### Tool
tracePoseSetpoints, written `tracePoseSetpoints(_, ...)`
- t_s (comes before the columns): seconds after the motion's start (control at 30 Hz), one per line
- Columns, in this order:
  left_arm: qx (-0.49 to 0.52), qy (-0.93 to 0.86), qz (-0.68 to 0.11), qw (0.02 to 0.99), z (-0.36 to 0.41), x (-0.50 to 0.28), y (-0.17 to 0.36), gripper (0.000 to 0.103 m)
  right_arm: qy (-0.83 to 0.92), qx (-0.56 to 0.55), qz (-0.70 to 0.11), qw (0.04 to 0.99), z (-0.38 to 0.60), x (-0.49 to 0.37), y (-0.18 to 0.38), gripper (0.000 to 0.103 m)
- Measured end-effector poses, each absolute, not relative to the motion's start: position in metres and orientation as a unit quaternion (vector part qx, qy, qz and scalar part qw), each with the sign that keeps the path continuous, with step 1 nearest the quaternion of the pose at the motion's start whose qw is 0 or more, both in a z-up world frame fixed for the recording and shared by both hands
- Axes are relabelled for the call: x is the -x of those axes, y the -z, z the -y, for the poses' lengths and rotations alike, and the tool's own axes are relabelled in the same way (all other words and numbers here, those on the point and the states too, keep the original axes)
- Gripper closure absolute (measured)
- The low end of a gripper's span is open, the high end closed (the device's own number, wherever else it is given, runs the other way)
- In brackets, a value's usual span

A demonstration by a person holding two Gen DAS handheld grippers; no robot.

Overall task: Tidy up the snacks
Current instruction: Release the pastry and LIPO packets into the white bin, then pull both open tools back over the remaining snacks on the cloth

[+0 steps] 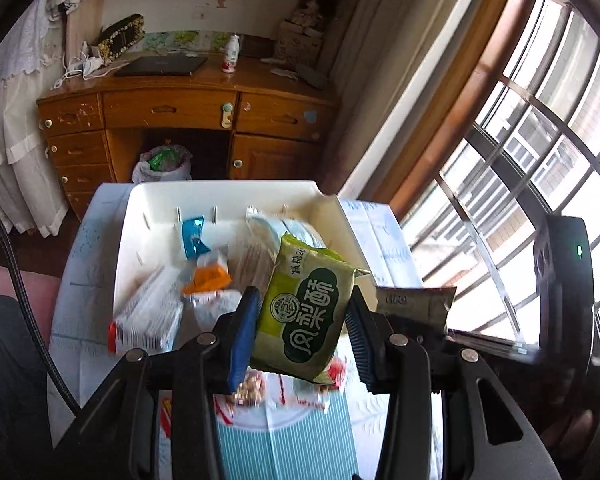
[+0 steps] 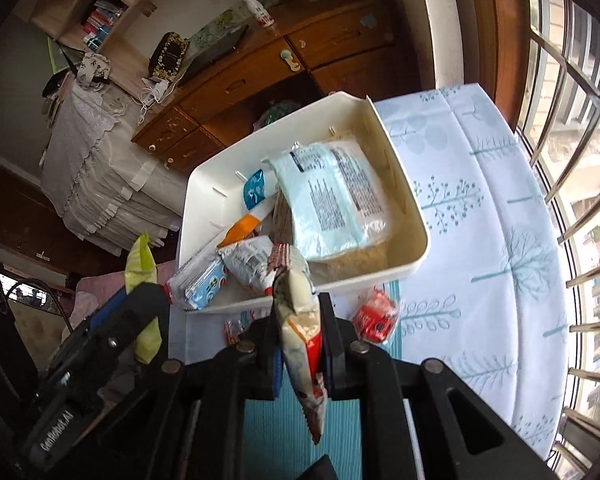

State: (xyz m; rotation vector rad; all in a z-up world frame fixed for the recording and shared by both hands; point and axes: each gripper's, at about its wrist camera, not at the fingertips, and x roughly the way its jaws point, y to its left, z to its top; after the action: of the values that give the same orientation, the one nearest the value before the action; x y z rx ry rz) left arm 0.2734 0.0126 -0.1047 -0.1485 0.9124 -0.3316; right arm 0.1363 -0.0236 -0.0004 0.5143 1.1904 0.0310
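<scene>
Left tongs [image 1: 302,320] clench a green pineapple-cake packet [image 1: 306,312], right tongs [image 2: 300,344] apparently pinch a pale crimped sachet [image 2: 300,344] edgewise, which may slip short of the white plastic bin [image 2: 404,200].

Green snack packet [image 1: 306,312] reads "凤梨酥" and "减糖".

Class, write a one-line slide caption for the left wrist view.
Left claw grips a green snack pack just short of the white bin, already part-filled with snacks.
</scene>
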Motion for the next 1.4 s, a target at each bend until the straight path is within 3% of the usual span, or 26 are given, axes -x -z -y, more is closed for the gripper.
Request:
tracePoseSetpoints(0.43, 0.08, 0.114, -0.405, 0.904, -0.004, -0.319, 0.105, 0.061, -0.043, -0.178, -0.476, 0.86, 0.045, -0.171, 0.013, 0.087)
tracePoseSetpoints(0.5, 0.083, 0.104, -0.41, 0.903, -0.006, -0.321, 0.107, 0.056, -0.046, -0.173, -0.471, 0.864, 0.046, -0.175, 0.012, 0.087)
tracePoseSetpoints(0.57, 0.093, 0.102, -0.41, 0.902, -0.009, -0.319, 0.107, 0.035, -0.048, -0.171, -0.467, 0.866, 0.046, -0.178, 0.011, 0.087)
tracePoseSetpoints(0.7, 0.096, 0.096, -0.405, 0.904, -0.016, -0.313, 0.101, 0.029, -0.054, -0.174, -0.469, 0.864, 0.046, -0.18, 0.012, 0.065)
tracePoseSetpoints(0.77, 0.088, 0.09, -0.41, 0.903, -0.019, -0.309, 0.099, 0.029, -0.054, -0.175, -0.465, 0.866, 0.047, -0.178, 0.01, 0.06)
tracePoseSetpoints(1.13, 0.073, 0.108, -0.413, 0.902, -0.045, -0.253, 0.082, 0.029, -0.03, -0.156, -0.45, 0.879, 0.059, -0.13, -0.005, 0.059)
tracePoseSetpoints(1.4, 0.065, 0.158, -0.404, 0.899, -0.062, -0.193, 0.068, 0.029, 0.053, -0.117, -0.441, 0.888, 0.07, -0.037, -0.02, 0.056)
